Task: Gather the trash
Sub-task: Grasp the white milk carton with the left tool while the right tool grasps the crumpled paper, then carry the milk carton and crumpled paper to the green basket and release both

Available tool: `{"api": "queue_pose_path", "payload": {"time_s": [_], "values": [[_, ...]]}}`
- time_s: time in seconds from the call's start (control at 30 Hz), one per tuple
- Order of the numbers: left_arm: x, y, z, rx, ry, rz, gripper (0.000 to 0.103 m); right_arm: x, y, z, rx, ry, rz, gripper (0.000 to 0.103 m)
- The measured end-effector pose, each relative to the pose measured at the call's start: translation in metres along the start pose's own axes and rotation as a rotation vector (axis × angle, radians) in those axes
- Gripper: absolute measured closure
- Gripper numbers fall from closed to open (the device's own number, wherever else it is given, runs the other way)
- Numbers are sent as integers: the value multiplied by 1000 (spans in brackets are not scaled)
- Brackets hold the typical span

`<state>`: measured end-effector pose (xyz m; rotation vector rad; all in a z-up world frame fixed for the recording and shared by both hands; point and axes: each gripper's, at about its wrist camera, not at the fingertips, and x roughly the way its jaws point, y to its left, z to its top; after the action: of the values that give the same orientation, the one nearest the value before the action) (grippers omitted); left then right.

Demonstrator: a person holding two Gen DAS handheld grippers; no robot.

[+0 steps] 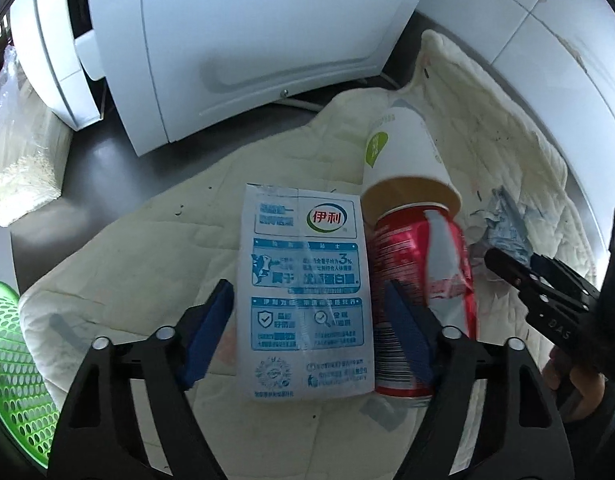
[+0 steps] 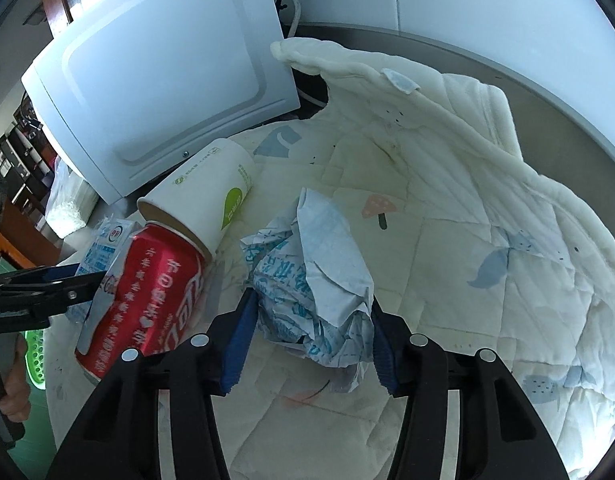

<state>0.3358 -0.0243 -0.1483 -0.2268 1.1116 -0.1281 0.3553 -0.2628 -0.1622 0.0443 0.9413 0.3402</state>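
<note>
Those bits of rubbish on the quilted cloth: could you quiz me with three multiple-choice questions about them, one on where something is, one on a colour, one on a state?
1. Where does the milk carton lie?
A. inside the green basket
B. between the open fingers of the left gripper
C. on top of the paper cup

2. What colour is the drink can?
A. red
B. yellow
C. black

3. How is the paper cup posed?
A. upright and full
B. crushed flat
C. on its side, mouth against the can's end

Answers:
1 B: the left wrist view shows the carton flat on the cloth, with a blue pad on either side.
2 A: red with white lettering in both views.
3 C: its open rim meets the can's top, and its base points away towards the white appliance.
</note>
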Motion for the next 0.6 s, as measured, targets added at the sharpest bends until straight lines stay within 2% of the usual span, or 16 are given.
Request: {"api": "queue_pose_path", "payload": {"time_s": [0.17,0.3,0.6], "values": [[10,3,0,-18,11,19,34,-2,1,-3,1,-3,1,53],[6,3,-4,-8,-17,19,36,-6,3,-2,8,-12,6,55],[-43,20,-23,-24,-97,-30,36,-33,12,-10,12,-46,13,58]]}}
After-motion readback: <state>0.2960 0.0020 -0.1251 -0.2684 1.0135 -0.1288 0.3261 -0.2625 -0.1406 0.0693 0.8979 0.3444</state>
